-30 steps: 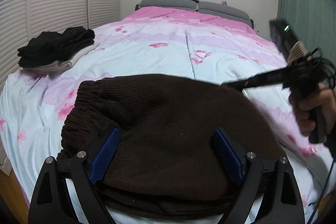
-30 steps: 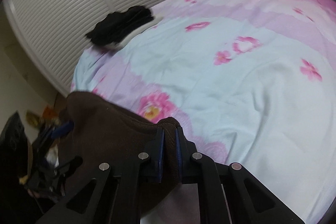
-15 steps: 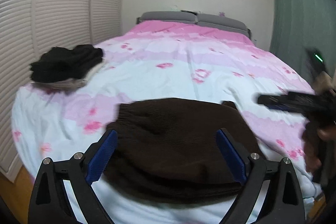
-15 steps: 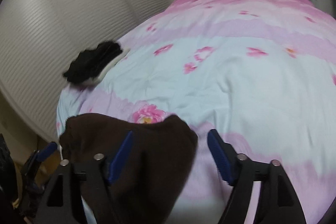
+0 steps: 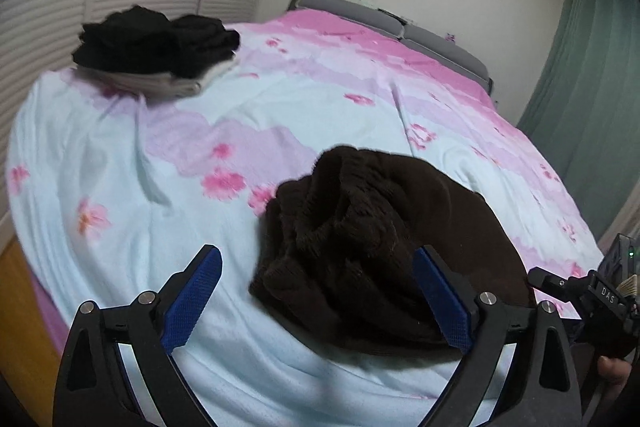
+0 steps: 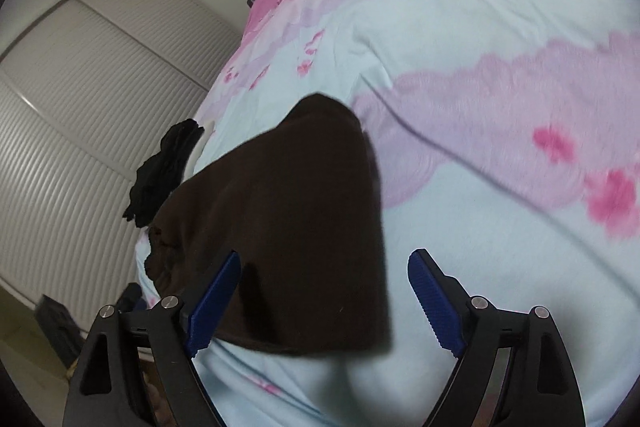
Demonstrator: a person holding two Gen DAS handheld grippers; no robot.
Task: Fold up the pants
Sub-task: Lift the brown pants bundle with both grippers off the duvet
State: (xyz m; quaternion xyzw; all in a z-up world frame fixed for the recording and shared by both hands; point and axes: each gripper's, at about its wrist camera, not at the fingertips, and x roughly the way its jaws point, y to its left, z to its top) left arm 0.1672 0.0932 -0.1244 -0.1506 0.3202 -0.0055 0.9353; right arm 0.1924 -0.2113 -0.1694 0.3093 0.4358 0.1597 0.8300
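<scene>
Pants (image 5: 384,251) — one; folded pile (image 5: 156,47) — one.

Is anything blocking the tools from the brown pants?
Nothing visible is. The brown pants lie on the bedspread right before both tools. The left tool and right tool are opening, neither gripping. The black clothes pile sits far off.

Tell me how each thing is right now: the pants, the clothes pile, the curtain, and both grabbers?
Brown pants: folded, rumpled at one end, lying on the bed.
Pile of dark clothes: stacked on a light garment.
Green curtain: drawn.
Left gripper: opening, holding nothing.
Right gripper: opening, pants let go.
</scene>
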